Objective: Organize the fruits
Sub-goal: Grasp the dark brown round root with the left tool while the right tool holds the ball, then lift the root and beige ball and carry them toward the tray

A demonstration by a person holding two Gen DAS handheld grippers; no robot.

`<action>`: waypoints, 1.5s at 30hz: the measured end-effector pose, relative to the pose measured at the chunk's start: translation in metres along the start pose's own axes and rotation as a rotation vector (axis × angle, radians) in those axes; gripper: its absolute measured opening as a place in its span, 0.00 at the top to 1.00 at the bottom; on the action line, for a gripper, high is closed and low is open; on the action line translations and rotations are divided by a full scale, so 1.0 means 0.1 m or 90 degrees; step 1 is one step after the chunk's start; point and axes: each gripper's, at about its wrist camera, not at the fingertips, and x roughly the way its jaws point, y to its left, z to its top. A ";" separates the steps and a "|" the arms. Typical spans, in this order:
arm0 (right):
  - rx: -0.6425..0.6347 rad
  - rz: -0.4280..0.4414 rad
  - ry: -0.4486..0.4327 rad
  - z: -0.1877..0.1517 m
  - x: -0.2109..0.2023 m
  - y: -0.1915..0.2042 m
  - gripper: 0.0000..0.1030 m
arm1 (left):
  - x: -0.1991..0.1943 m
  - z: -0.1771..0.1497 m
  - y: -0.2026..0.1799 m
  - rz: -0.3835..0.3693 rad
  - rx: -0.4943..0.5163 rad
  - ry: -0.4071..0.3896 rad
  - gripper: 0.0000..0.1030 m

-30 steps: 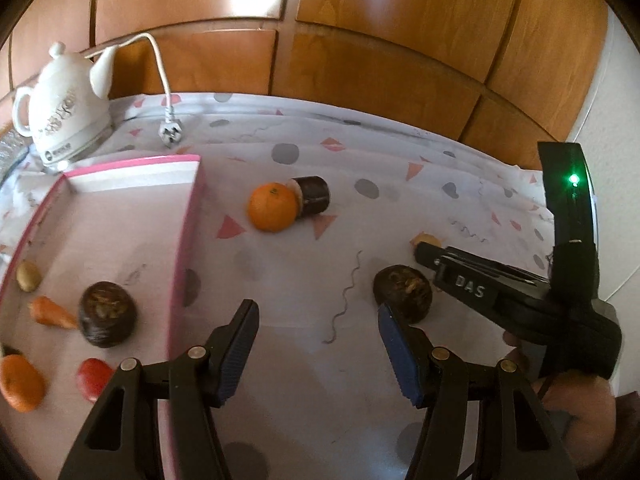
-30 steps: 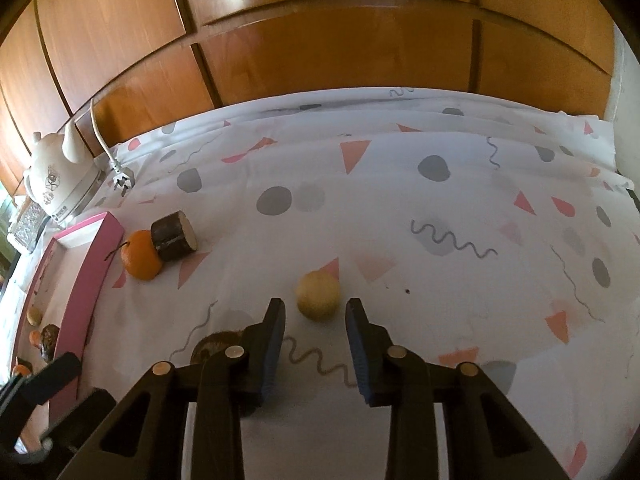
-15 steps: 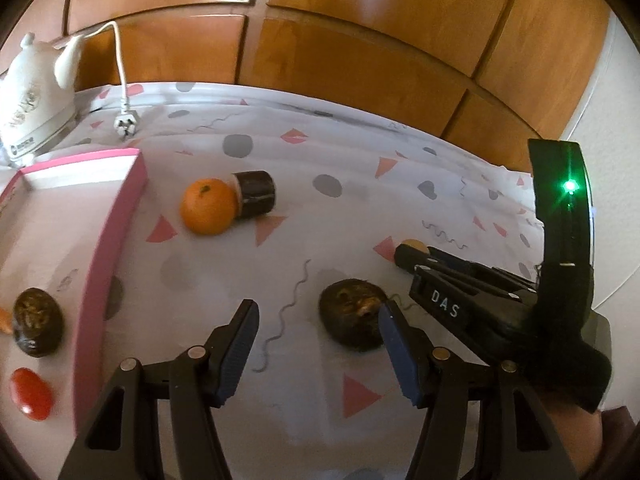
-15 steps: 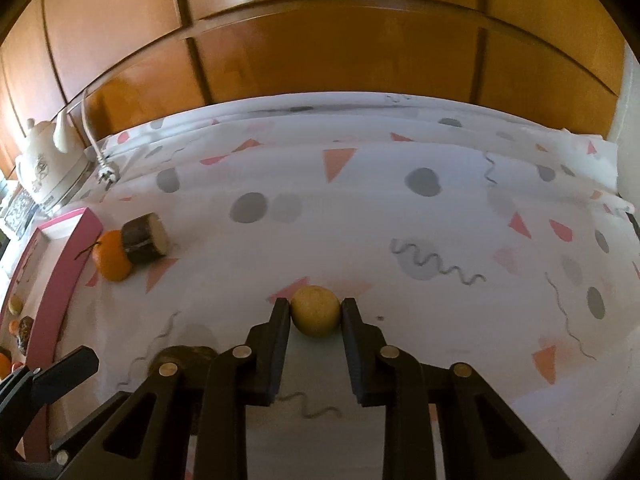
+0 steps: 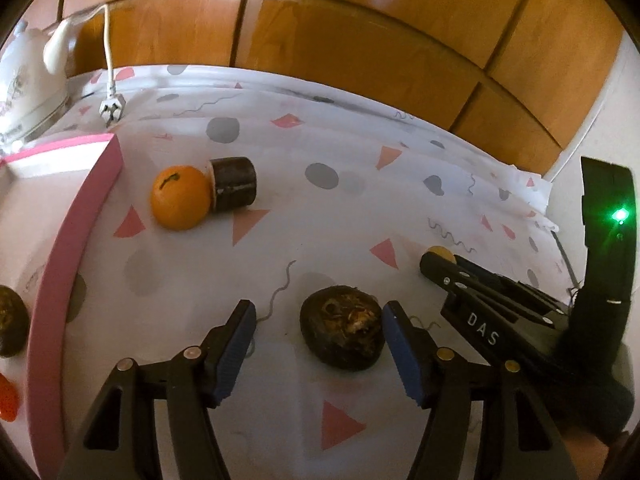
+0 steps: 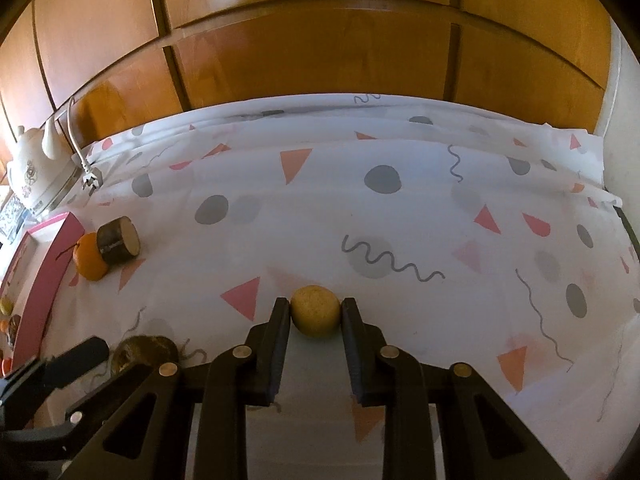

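We held our right gripper [image 6: 315,322] clamped on the small yellow fruit [image 6: 314,316] on the patterned tablecloth [image 6: 400,216], our left gripper [image 5: 318,342] spread wide around the dark wrinkled fruit [image 5: 342,333], with the orange [image 5: 180,196] farther off beside the pink tray [image 5: 76,240].

Wall panels [image 6: 320,60] glossy varnished wood; tablecloth [image 6: 400,220] matt printed cloth; kettle [image 5: 24,80] glazed white; dark fruit [image 5: 340,332] rough, fibrous.
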 end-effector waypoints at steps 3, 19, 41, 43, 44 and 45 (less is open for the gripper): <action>0.000 -0.001 0.001 -0.01 -0.02 -0.06 0.75 | 0.02 0.00 -0.03 0.010 0.002 -0.003 0.34; -0.011 -0.014 0.002 -0.02 -0.02 -0.01 0.75 | -0.07 0.00 0.08 -0.021 0.002 0.006 0.61; 0.051 0.103 0.006 -0.30 -0.10 0.23 0.74 | -0.15 -0.10 0.38 0.054 0.055 -0.013 0.58; 0.050 0.102 0.006 -0.30 -0.10 0.23 0.74 | -0.15 -0.11 0.38 0.054 0.057 -0.014 0.59; 0.049 0.101 0.007 -0.30 -0.09 0.23 0.74 | -0.15 -0.12 0.38 0.053 0.057 -0.015 0.59; 0.047 0.099 0.008 -0.29 -0.09 0.24 0.74 | -0.15 -0.12 0.39 0.052 0.057 -0.016 0.58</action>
